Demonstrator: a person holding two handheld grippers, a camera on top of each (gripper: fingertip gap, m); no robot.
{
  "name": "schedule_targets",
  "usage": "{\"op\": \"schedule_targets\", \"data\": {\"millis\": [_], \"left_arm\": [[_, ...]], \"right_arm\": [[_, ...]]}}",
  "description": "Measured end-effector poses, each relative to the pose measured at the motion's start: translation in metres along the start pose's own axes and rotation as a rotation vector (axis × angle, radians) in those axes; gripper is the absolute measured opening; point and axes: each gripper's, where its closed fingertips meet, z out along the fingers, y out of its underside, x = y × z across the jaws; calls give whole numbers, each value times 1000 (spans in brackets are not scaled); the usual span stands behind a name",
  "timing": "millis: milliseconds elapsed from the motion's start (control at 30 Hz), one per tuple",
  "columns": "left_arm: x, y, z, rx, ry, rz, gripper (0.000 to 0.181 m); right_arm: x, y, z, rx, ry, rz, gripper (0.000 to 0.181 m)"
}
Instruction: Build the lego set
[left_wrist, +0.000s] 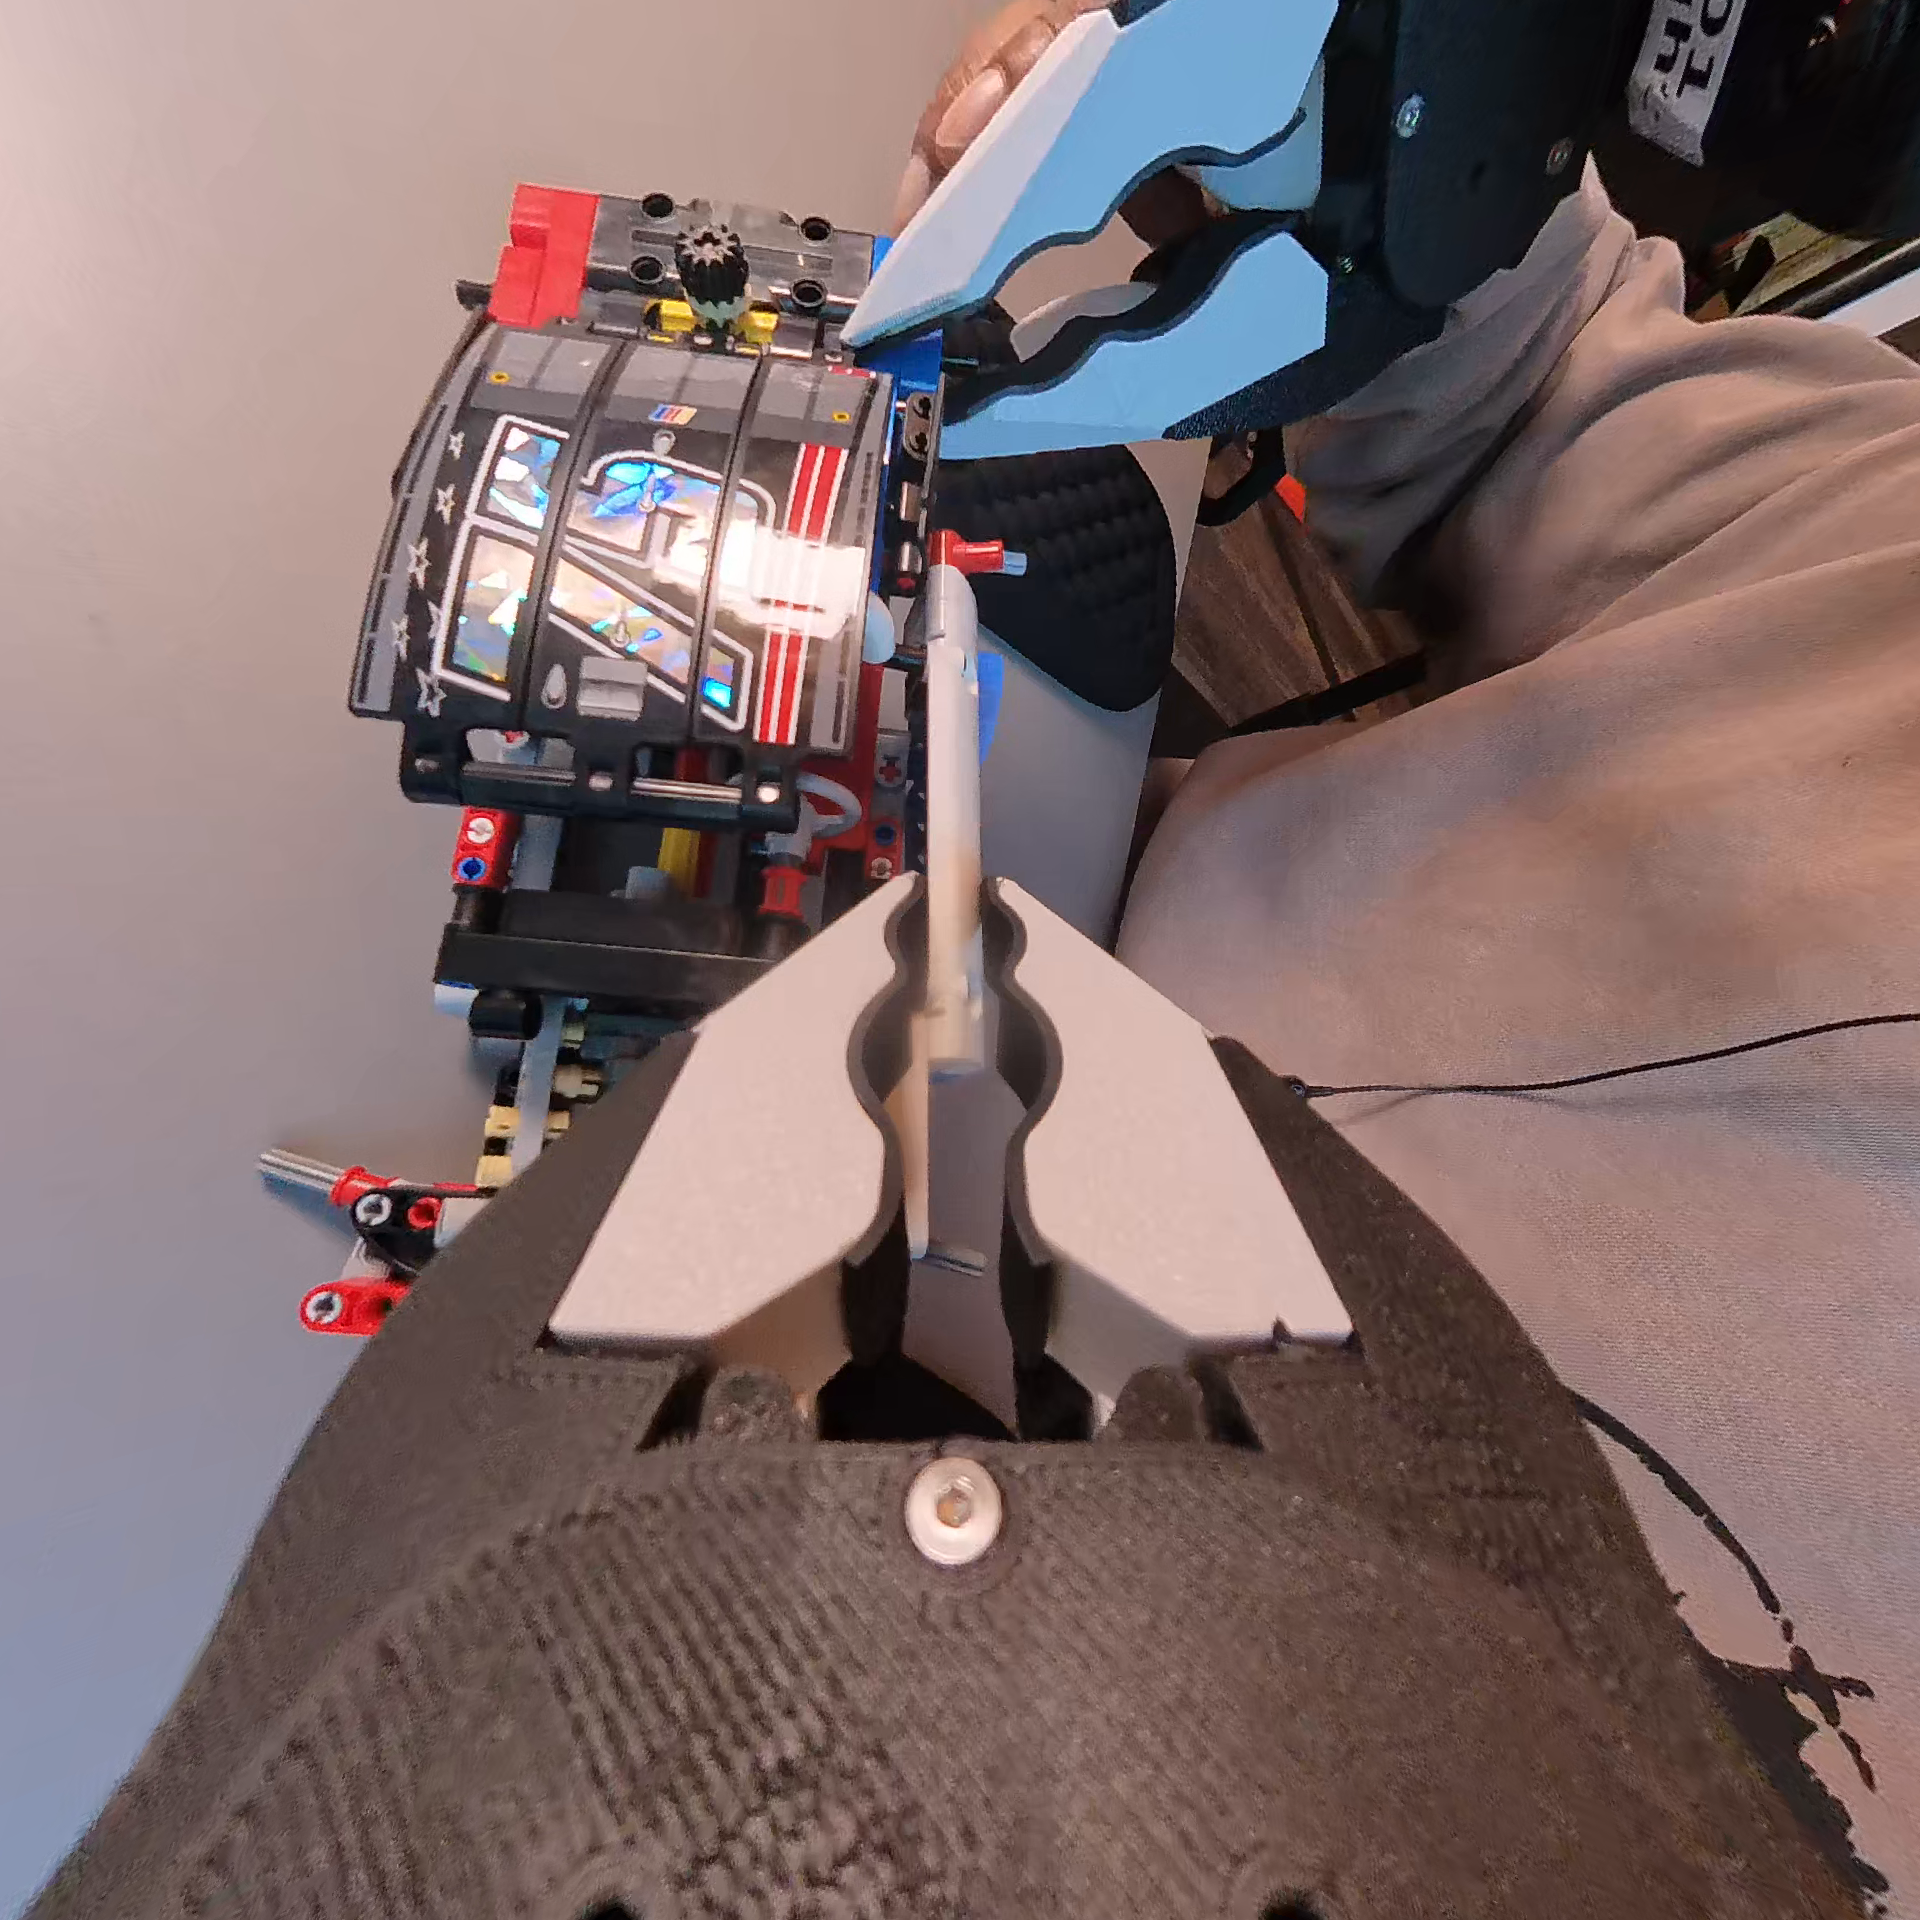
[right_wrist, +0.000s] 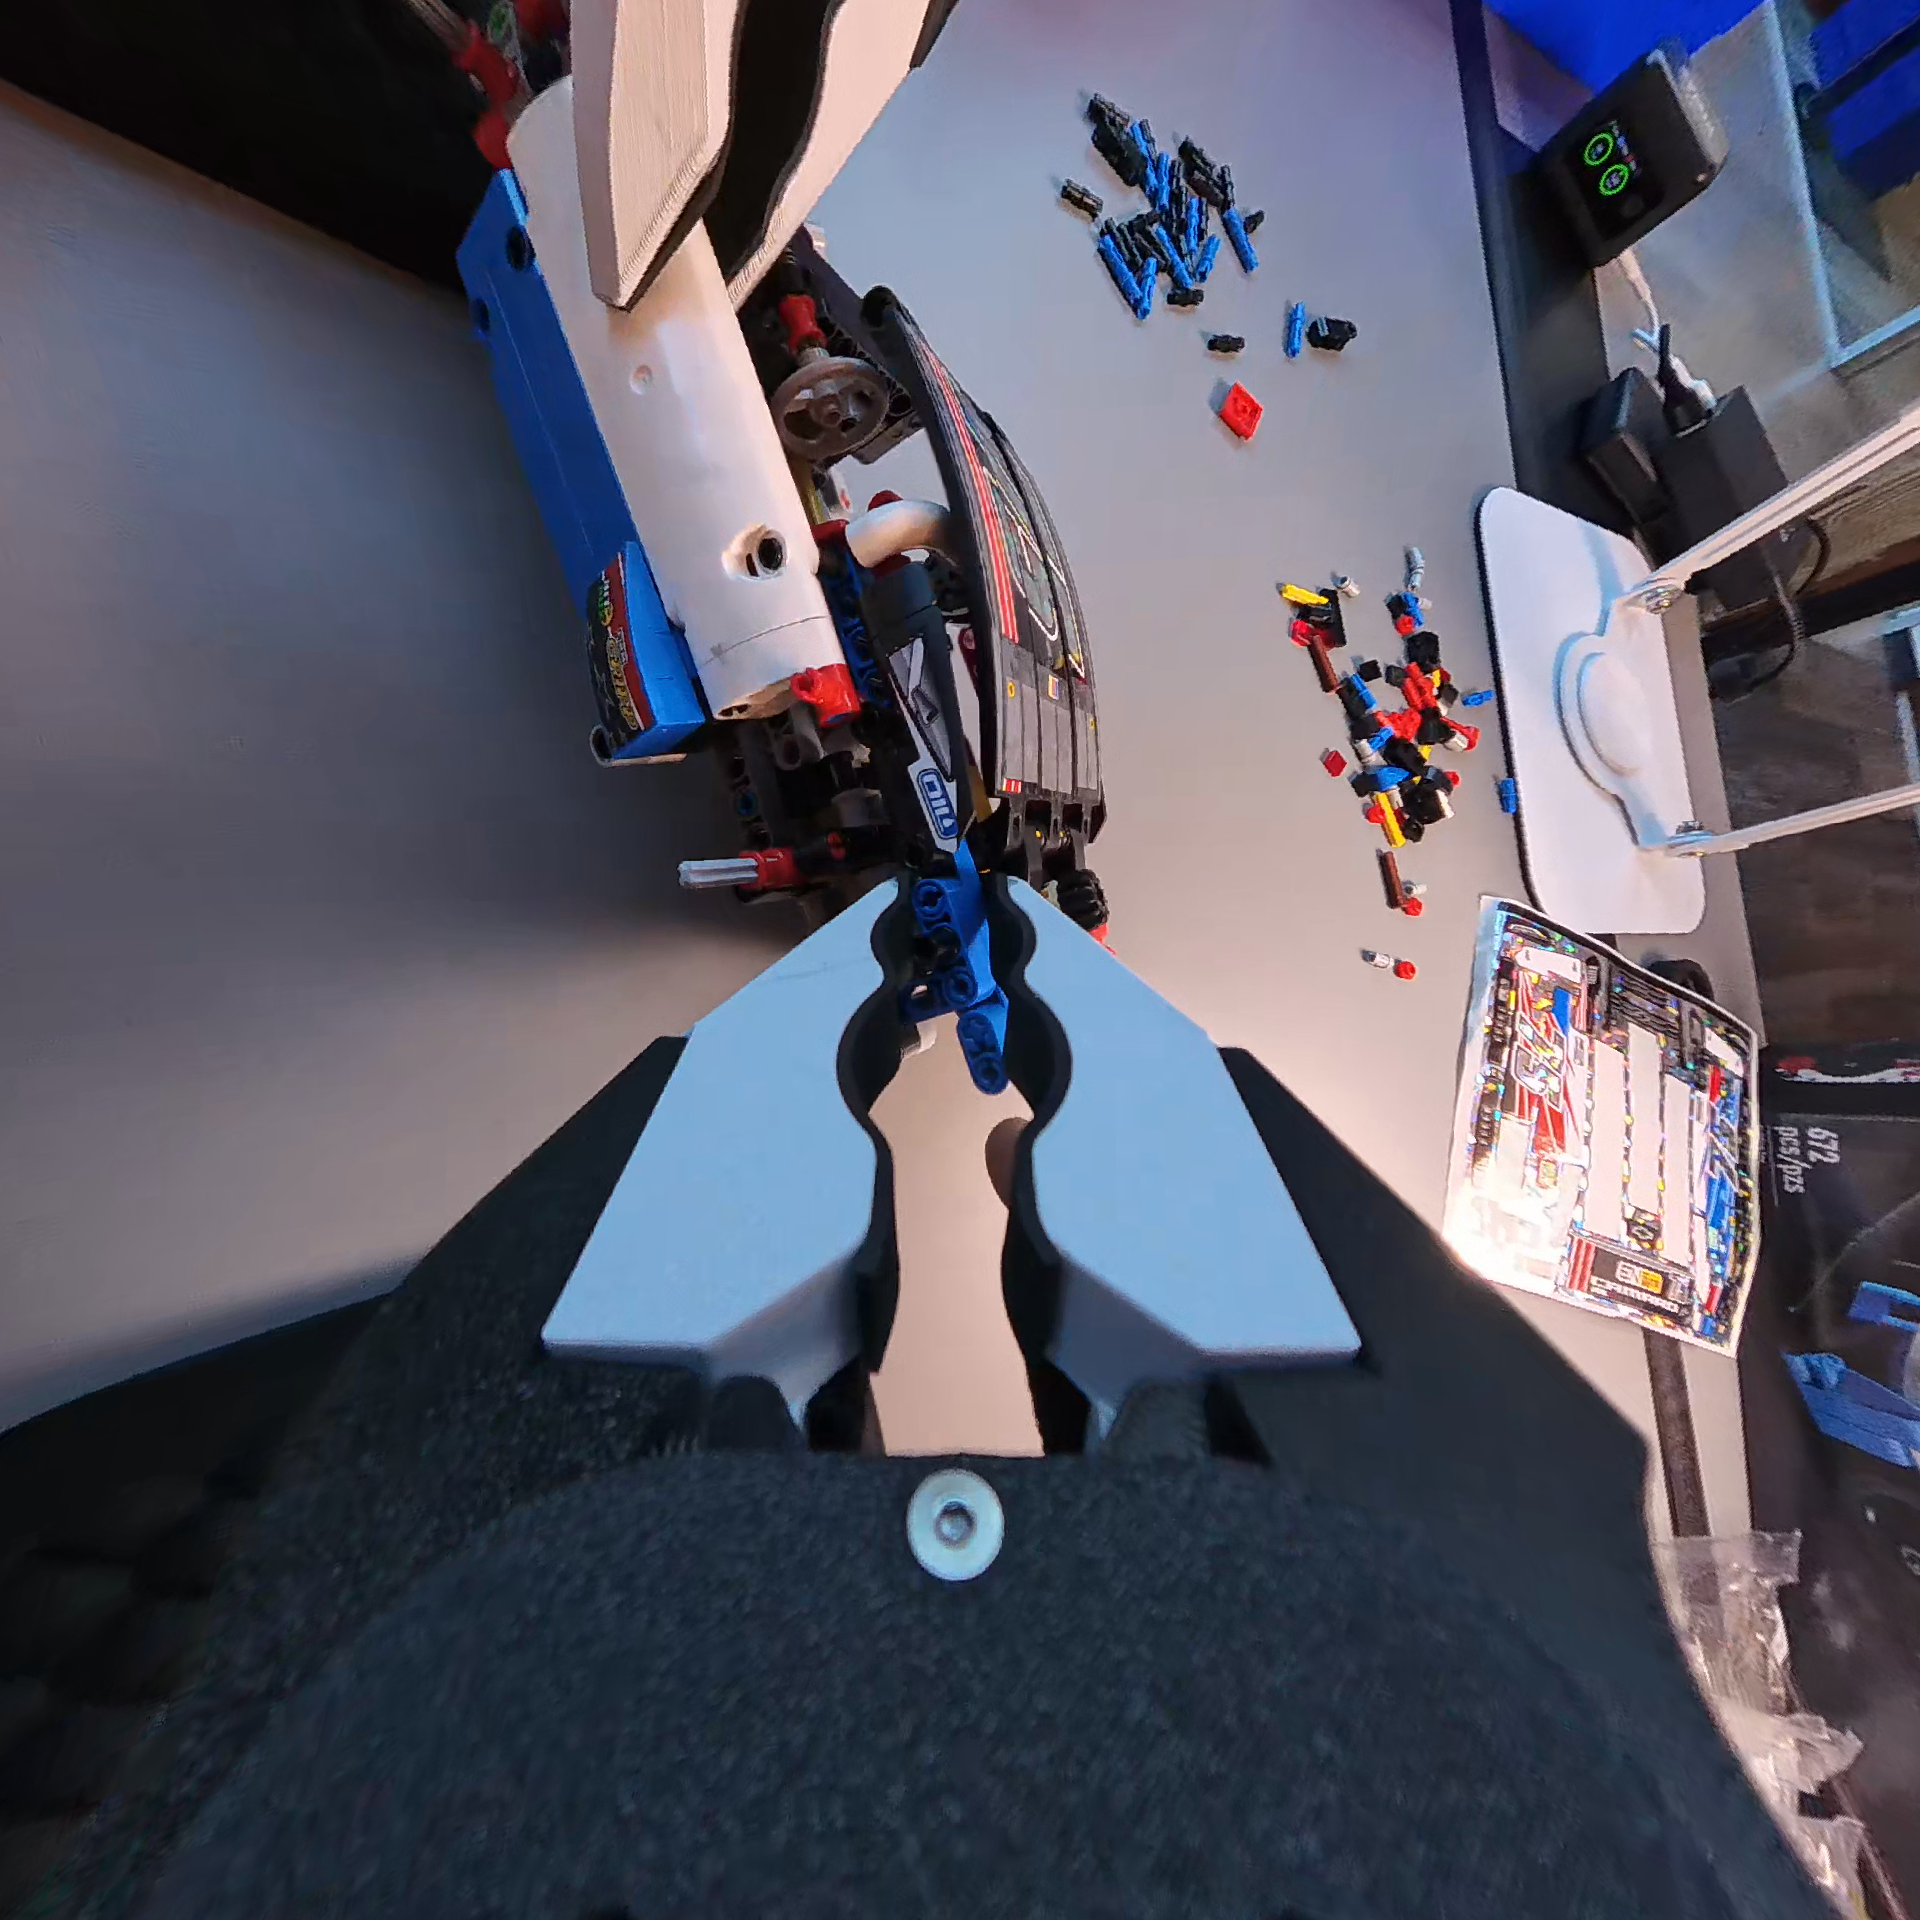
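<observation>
My left gripper (left_wrist: 951, 894) was clamped on a long white panel (left_wrist: 951, 790) of the lego car (left_wrist: 623, 582), its fingers pressed tight against the panel's edges. My right gripper (right_wrist: 951, 894) pinched a blue beam (right_wrist: 961, 977) at the car's other end, so the model hung between the two, tilted on its side above the white table (right_wrist: 260, 623). The black roof (left_wrist: 613, 561) with shiny stickers faced my left camera. Beyond, on the table, lay a cluster of blue and black pins (right_wrist: 1169, 208), a mixed pile of small parts (right_wrist: 1387, 717), and a sticker sheet (right_wrist: 1600, 1132) near the edge.
</observation>
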Motion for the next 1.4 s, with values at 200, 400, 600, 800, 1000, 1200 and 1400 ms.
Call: {"op": "schedule_targets", "data": {"millis": [200, 400, 600, 800, 1000, 1200, 1400], "left_arm": [[2, 3, -1, 6, 23, -55, 6], [6, 4, 0, -19, 106, -135, 5], [4, 4, 0, -29, 147, -181, 4], [-1, 3, 6, -11, 65, -98, 4], [-11, 4, 13, 15, -81, 27, 4], [-28, 9, 20, -2, -220, 152, 4], [-41, 11, 28, -23, -241, 168, 4]], "right_arm": [[-2, -1, 0, 17, 8, -1, 11], [-5, -1, -1, 13, 23, -17, 11], [-6, 1, 0, 29, 50, -37, 11], [-5, 5, 2, 60, 112, -65, 11], [-4, 13, 8, 81, 212, -72, 12], [-4, 21, 18, 86, 242, -51, 16], [-5, 29, 25, 69, 241, -31, 18]]}}
